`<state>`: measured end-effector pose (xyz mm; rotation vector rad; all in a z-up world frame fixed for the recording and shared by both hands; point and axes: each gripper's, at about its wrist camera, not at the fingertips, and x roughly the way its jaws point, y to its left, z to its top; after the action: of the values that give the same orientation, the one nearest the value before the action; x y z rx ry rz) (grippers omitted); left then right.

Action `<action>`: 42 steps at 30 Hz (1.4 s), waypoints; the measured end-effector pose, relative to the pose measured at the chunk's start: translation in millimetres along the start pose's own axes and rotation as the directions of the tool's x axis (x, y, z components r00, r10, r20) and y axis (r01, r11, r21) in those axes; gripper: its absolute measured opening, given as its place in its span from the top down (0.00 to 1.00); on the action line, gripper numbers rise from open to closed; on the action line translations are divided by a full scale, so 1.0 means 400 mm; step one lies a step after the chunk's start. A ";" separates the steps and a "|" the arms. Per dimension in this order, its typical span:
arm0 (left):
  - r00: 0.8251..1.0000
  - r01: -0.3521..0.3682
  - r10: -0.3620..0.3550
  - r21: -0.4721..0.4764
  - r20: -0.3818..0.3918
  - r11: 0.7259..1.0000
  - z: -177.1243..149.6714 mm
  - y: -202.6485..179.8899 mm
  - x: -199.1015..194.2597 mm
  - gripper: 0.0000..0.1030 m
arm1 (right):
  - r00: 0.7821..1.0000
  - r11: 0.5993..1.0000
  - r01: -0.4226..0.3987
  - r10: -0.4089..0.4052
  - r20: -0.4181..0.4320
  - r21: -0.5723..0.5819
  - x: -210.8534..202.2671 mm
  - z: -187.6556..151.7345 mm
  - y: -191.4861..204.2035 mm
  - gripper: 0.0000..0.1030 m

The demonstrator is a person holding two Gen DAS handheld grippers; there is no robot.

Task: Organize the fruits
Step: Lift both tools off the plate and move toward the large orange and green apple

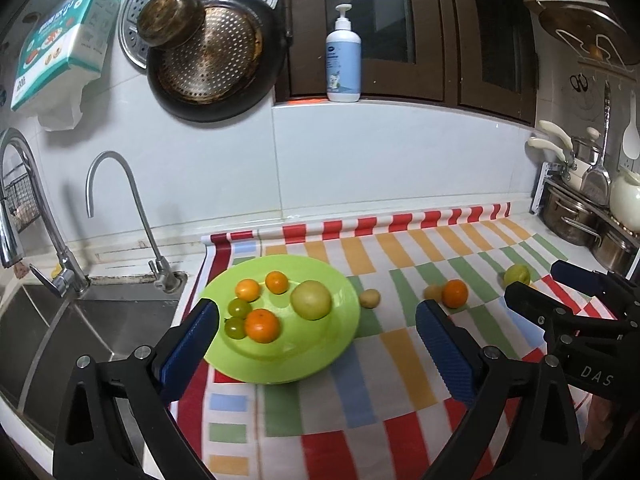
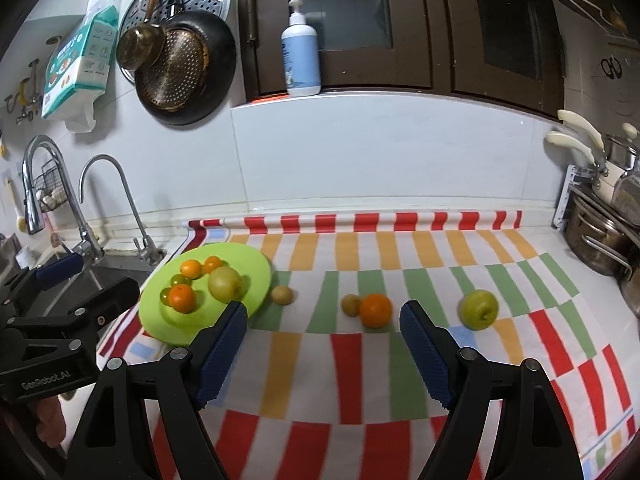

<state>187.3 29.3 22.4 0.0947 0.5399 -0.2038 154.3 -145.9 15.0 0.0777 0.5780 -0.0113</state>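
A lime green plate (image 1: 340, 328) (image 2: 256, 276) lies on the striped cloth and holds three oranges, two green grapes and a pale yellow-green round fruit (image 1: 311, 299) (image 2: 225, 282). On the cloth to its right lie a small brown fruit (image 1: 369, 298) (image 2: 281, 294), another small brown fruit (image 2: 351, 304) touching an orange (image 1: 455, 293) (image 2: 375, 310), and a green apple (image 1: 516, 275) (image 2: 479, 309). My left gripper (image 1: 318, 334) is open and empty, near the plate's front. My right gripper (image 2: 322, 334) is open and empty, short of the loose orange.
A steel sink (image 1: 80, 320) with two taps lies left of the cloth. Pots (image 2: 600, 240) stand on a rack at the right. A pump bottle (image 1: 343, 56) stands on the ledge behind. Pans hang on the wall.
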 end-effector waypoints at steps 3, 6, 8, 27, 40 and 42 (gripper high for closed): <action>1.000 -0.004 0.004 -0.004 0.000 1.000 0.001 -0.028 -0.001 0.02 | 1.000 1.000 -0.003 0.003 0.001 -0.006 -0.007 0.000 -0.032 0.23; 1.000 -0.008 0.008 -0.009 -0.001 1.000 0.003 -0.059 0.000 0.02 | 1.000 1.000 -0.007 0.007 0.002 -0.010 -0.009 0.001 -0.063 0.23; 1.000 -0.009 0.009 -0.012 0.000 1.000 0.004 -0.080 0.000 0.02 | 1.000 1.000 -0.011 0.011 0.003 -0.010 -0.011 0.000 -0.083 0.23; 1.000 0.020 -0.021 -0.035 -0.008 0.999 0.007 -0.249 0.053 0.02 | 0.999 1.000 -0.028 0.027 -0.020 -0.011 0.018 -0.006 -0.251 0.23; 0.998 0.061 -0.060 0.011 -0.027 0.998 -0.001 -0.353 0.152 0.02 | 0.998 1.000 -0.013 0.014 -0.064 0.013 0.096 -0.020 -0.354 0.23; 0.997 0.064 -0.063 0.031 -0.033 0.997 -0.004 -0.369 0.171 0.02 | 0.997 1.000 -0.010 0.012 -0.072 0.022 0.109 -0.024 -0.370 0.23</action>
<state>211.8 -125.9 -19.8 0.1126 0.5720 -0.2735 180.6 -292.1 -27.2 0.1029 0.6500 -0.0042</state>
